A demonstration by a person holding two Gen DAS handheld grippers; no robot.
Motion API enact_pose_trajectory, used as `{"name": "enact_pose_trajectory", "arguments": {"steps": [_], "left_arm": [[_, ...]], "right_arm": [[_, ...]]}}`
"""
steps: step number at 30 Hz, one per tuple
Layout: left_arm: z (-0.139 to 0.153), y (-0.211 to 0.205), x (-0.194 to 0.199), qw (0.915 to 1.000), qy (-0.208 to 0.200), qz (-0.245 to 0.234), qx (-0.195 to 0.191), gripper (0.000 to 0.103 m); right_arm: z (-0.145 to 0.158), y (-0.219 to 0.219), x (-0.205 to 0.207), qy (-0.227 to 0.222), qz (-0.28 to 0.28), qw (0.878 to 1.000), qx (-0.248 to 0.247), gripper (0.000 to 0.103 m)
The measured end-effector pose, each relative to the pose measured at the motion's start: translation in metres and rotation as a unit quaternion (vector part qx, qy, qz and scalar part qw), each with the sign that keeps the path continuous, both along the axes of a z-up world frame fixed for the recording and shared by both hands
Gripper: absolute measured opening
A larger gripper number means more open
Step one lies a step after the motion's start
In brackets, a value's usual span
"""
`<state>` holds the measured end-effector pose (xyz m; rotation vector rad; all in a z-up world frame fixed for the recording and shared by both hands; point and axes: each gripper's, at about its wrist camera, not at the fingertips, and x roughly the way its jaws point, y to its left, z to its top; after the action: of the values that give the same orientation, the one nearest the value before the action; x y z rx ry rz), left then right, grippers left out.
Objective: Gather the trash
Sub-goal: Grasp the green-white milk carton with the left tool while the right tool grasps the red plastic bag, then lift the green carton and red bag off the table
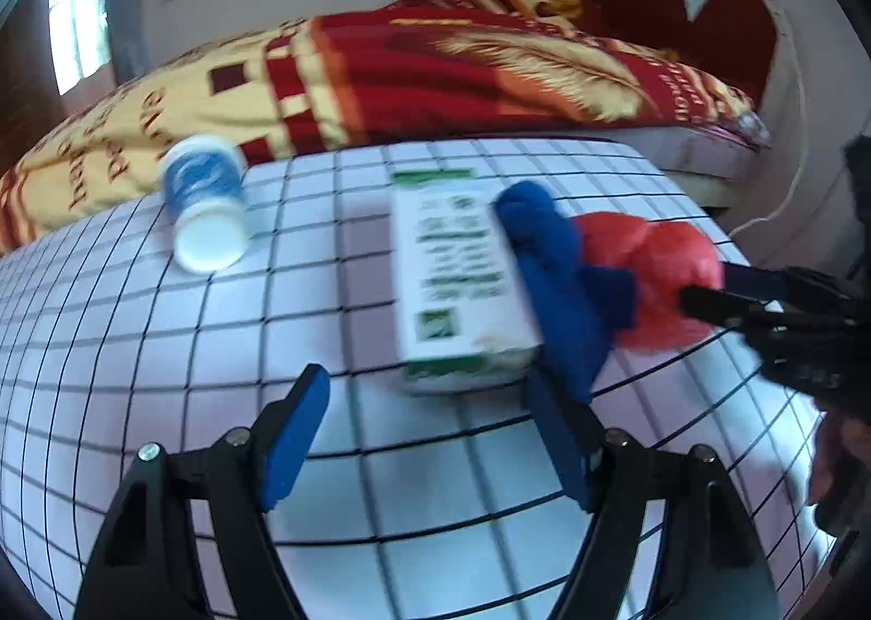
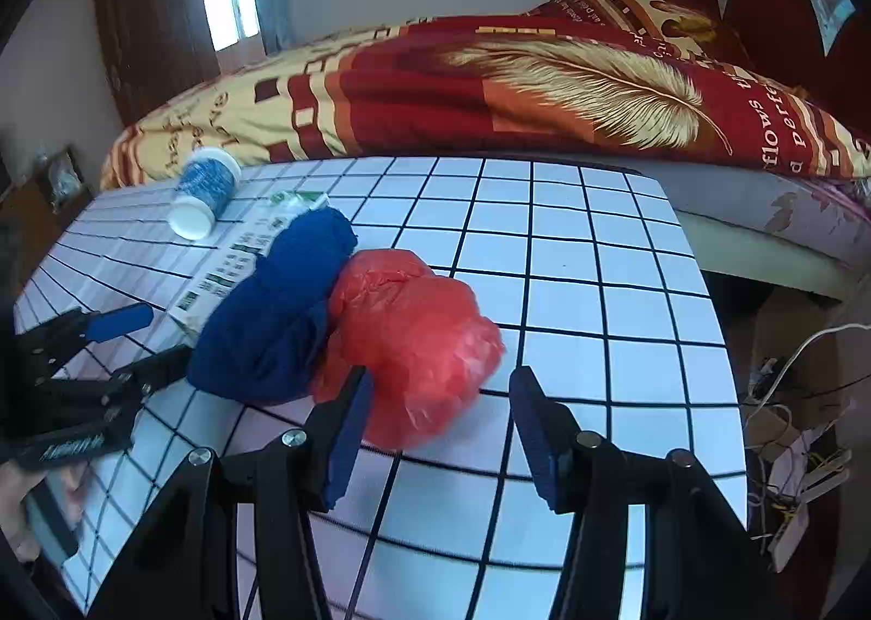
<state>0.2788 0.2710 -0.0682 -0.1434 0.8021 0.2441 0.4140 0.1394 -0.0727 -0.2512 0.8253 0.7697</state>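
We look across the gridded tabletop [image 2: 571,250], white with black lines, which fills the lower half of both views with a bed in a red and gold cover [image 2: 490,92] behind it. Largest of the trash is the crumpled red plastic bag [image 2: 413,331], at the centre of the right wrist view and at the right of the left wrist view, touching the bundled blue cloth [image 2: 272,326] on its left. We judge the bag very light, soft and a little slick, so it should be pinched deep into a bunched fold, not at a loose edge. The cloth looks soft and limp and would take a grip anywhere on its bulk. Next comes the white and green carton [image 1: 457,288], flat against the cloth; it seems light but crushable, best held across its narrow sides. The small white bottle with a blue label [image 1: 204,201] lies on its side, well apart at the upper left, and being round and hard it may roll. Our right gripper [image 2: 441,429] stands spread with nothing pinched, its left finger just at the bag's near edge. Our left gripper [image 1: 430,435] is also spread and empty, just short of the carton's near end.
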Motion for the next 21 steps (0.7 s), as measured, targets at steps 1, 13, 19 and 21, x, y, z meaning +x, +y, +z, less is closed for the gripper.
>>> {"name": "enact_pose_trajectory", "arguments": {"steps": [1,13,19,21], "left_arm": [[0.002,0.000,0.003,1.0000,-0.001,-0.001,0.001,0.076],[-0.009,0.027,0.018,0.9985,0.000,0.003,-0.054,0.057],[-0.004,0.028,-0.015,0.9996,0.000,-0.010,-0.026,0.057],[-0.002,0.030,-0.014,0.9999,0.002,-0.002,-0.014,0.064]], "right_arm": [[-0.001,0.003,0.001,0.006,0.007,1.000,0.002,0.055],[-0.008,0.023,0.011,-0.005,0.036,0.999,-0.016,0.031],[-0.004,0.002,-0.004,-0.002,0.053,0.998,-0.017,0.047],[0.002,0.000,-0.007,-0.029,0.042,0.999,-0.015,0.079]]}}
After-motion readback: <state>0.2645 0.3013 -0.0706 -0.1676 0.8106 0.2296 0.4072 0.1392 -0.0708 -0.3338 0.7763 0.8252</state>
